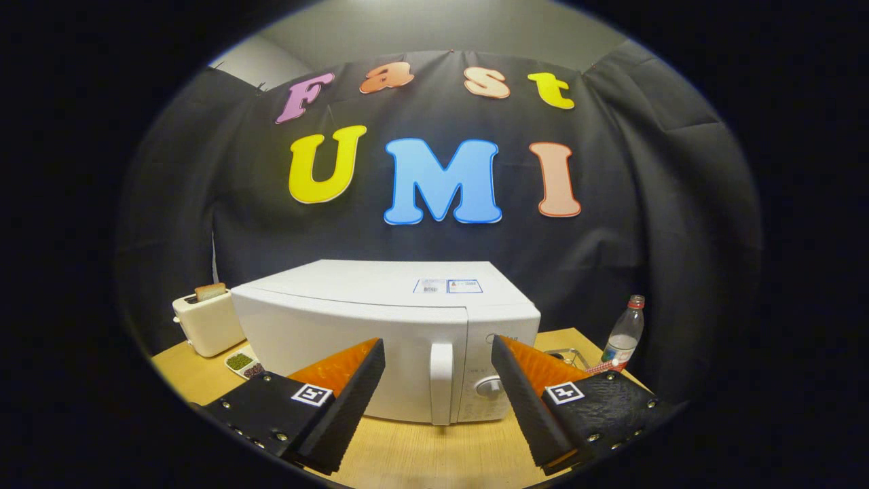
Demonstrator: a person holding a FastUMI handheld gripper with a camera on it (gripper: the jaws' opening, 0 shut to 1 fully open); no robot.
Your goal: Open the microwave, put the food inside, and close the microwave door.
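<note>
The gripper [438, 380] hangs with its jaws spread wide, nothing between them, lined up on the microwave [380, 326] just ahead. Its handle [441, 384] stands upright in the gap between the fingers, not yet touched. The door is shut, so by the look of it every step is left: open, load, close. The microwave is a white box with a dial [487, 386] right of the handle, sitting on the wooden surface [421, 455]. Beyond it, a toaster [207, 322] holding bread, a dish [243, 362] — perhaps the food — and a bottle [624, 333].

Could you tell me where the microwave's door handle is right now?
The handle stands upright on the closed microwave, beside its dial, just ahead of the open gripper.
</note>
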